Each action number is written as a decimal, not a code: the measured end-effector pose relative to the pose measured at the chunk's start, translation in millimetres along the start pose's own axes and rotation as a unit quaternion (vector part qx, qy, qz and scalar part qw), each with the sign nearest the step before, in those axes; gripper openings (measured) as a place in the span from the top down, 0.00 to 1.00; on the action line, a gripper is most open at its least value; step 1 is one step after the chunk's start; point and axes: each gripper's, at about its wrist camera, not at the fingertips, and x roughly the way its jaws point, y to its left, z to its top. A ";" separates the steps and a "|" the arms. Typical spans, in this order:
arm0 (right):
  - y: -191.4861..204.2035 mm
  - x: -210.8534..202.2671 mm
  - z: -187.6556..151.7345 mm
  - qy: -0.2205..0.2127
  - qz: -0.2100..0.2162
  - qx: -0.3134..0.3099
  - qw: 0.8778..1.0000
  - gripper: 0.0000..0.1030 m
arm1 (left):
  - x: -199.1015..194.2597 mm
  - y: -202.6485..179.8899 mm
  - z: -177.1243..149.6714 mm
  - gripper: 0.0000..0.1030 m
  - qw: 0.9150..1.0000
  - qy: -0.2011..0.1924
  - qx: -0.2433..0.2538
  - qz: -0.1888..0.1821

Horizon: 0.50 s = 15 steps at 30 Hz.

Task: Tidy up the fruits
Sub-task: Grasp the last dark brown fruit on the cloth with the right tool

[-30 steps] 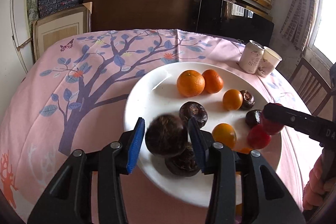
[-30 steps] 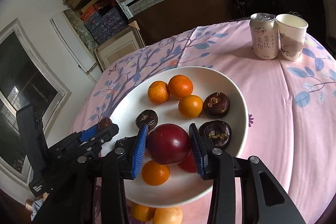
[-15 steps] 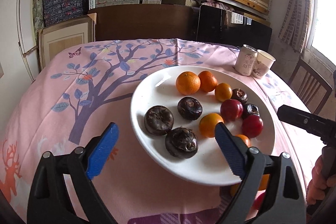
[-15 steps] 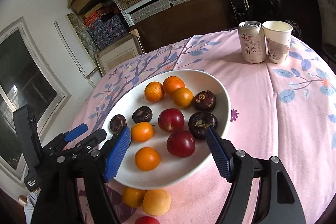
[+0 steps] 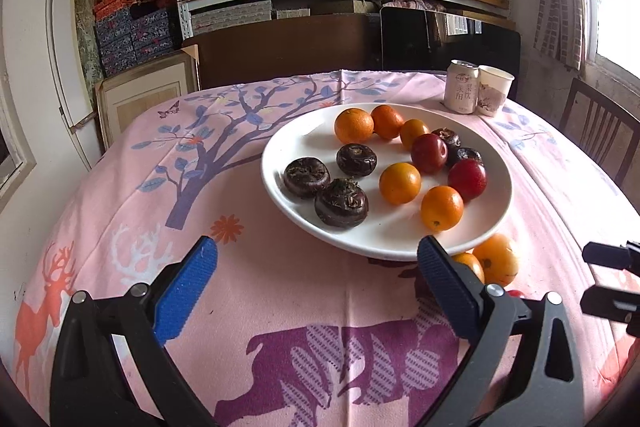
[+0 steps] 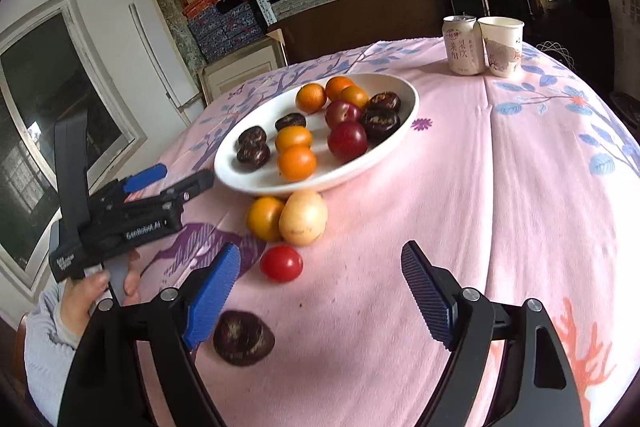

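Observation:
A white plate (image 5: 500,211) (image 6: 404,95) on the pink cloth holds several oranges, two red plums (image 5: 467,178) and several dark water chestnuts (image 5: 341,202). Off the plate, near its front edge, lie an orange (image 6: 265,218), a pale yellow fruit (image 6: 303,217), a small red fruit (image 6: 281,263) and a dark chestnut (image 6: 243,337). My left gripper (image 5: 316,291) is open and empty, in front of the plate; it also shows in the right wrist view (image 6: 172,179). My right gripper (image 6: 320,295) is open and empty above the cloth, near the loose fruits.
A drink can (image 5: 462,87) (image 6: 464,45) and a paper cup (image 5: 494,91) (image 6: 502,45) stand at the table's far right. A wooden chair (image 5: 600,131) stands beyond the right edge. Shelves with boxes fill the back wall.
Both grippers opened, letting a dark chestnut and a red plum rest on the plate, then pulled back toward the table's near edge.

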 end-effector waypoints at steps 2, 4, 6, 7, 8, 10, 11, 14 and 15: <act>7.1 -3.0 -5.0 0.002 0.009 -0.015 1.000 0.19 | -5.1 1.8 -2.3 0.05 1.000 -0.003 -0.004 0.005; 16.1 -3.6 -8.7 0.006 0.015 -0.034 0.999 0.18 | -9.1 3.1 -3.8 0.05 1.000 -0.007 -0.007 0.008; 24.7 -2.9 -12.2 0.012 0.019 -0.054 0.998 0.18 | -12.1 3.7 -5.0 0.05 1.000 -0.010 -0.008 0.010; 28.7 -3.2 -13.2 0.013 0.022 -0.063 0.998 0.18 | -12.9 3.4 -5.4 0.05 1.000 -0.011 -0.007 0.011; 32.1 -3.8 -13.9 0.013 0.024 -0.070 0.997 0.18 | -13.2 2.8 -5.5 0.05 1.000 -0.012 -0.006 0.012; 35.5 -4.2 -13.8 0.015 0.025 -0.077 0.997 0.18 | -12.7 1.6 -5.3 0.05 1.000 -0.012 -0.003 0.015; 36.5 -3.5 -13.8 0.018 0.025 -0.079 0.996 0.18 | -12.5 0.8 -5.5 0.05 1.000 -0.011 -0.001 0.016; 41.0 -1.1 -15.0 0.026 0.023 -0.088 0.996 0.18 | -11.5 0.0 -6.2 0.05 1.000 -0.009 0.003 0.017; 42.7 -0.1 -16.0 0.028 0.022 -0.093 0.995 0.18 | -11.4 -0.6 -6.2 0.05 1.000 -0.009 0.004 0.018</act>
